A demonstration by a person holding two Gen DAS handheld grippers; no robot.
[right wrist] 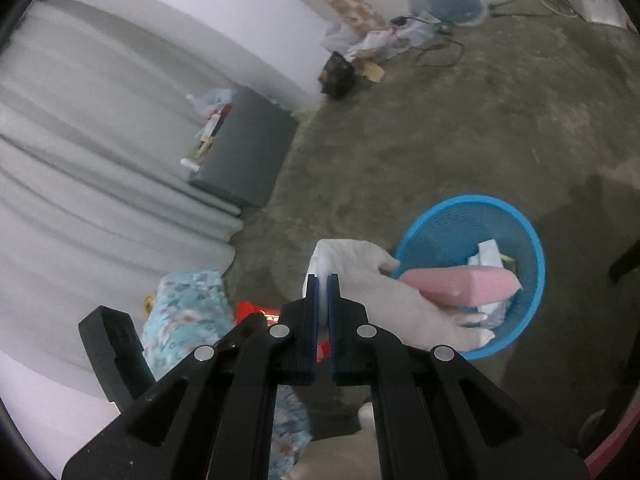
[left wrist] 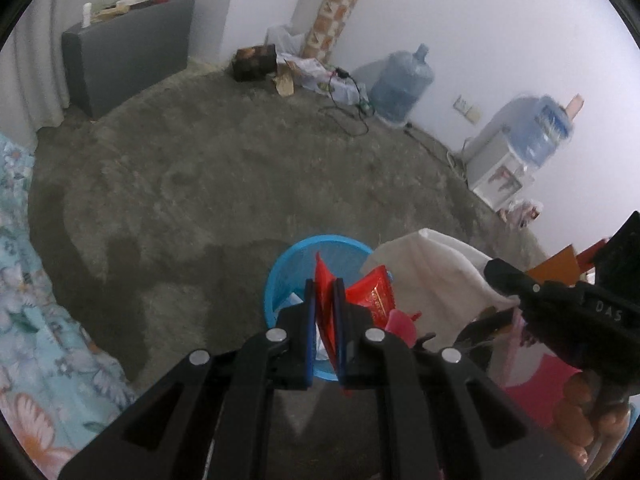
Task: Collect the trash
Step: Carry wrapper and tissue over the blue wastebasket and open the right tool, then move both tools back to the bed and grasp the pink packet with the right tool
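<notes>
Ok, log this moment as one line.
left gripper shut on red wrapper | right gripper shut on white bag | both over blue basket

We see broad bare floor [left wrist: 192, 168] beyond the blue basket [left wrist: 276, 276], free to pass. The basket's mouth is crowded by the white cloth [right wrist: 372, 280] and pink pack [right wrist: 460, 284]. The bed [left wrist: 24, 280] blocks one side, the grey cabinet [left wrist: 128, 60] and water jugs [left wrist: 400, 84] line the wall.
</notes>
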